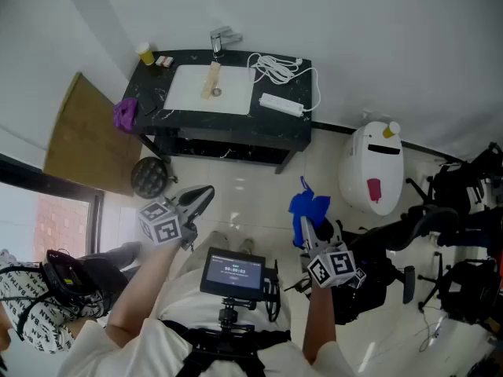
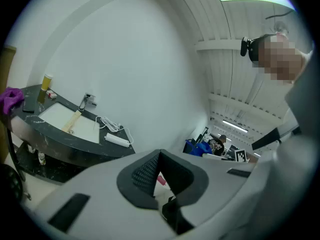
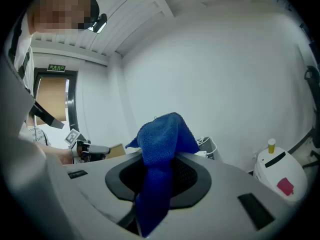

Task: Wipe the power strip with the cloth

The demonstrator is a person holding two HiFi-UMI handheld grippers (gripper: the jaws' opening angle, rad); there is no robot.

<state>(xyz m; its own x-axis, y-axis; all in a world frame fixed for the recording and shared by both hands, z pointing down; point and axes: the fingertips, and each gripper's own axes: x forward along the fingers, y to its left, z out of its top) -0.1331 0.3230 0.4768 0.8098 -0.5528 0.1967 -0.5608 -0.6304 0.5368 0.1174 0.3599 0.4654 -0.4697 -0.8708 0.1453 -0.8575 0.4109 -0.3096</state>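
Head view: a black vanity counter stands against the wall, well ahead of both grippers, which hang above the floor close to the person.
Power strip: the white power strip lies flat on the counter's right part, just beside the white sink basin and apart from both grippers; the left gripper view also shows it.
Long axis: it runs roughly along the counter's front edge, slanting a little toward the front at its right end.
Cord: the coiled white cable lies behind the strip and loops round to its right end, so the corded end points at the counter's right edge.
Right gripper: the right gripper is clenched on the blue cloth, with a bunched fold standing above the jaws and a tail hanging below.
Why so: the fold projecting past the tips probably serves as the wiping pad.
Left gripper: the left gripper has its jaws together at the tips with nothing between them, likely free to steady the strip.
Stage: the wiping looks not yet begun, since the cloth is far from the strip.
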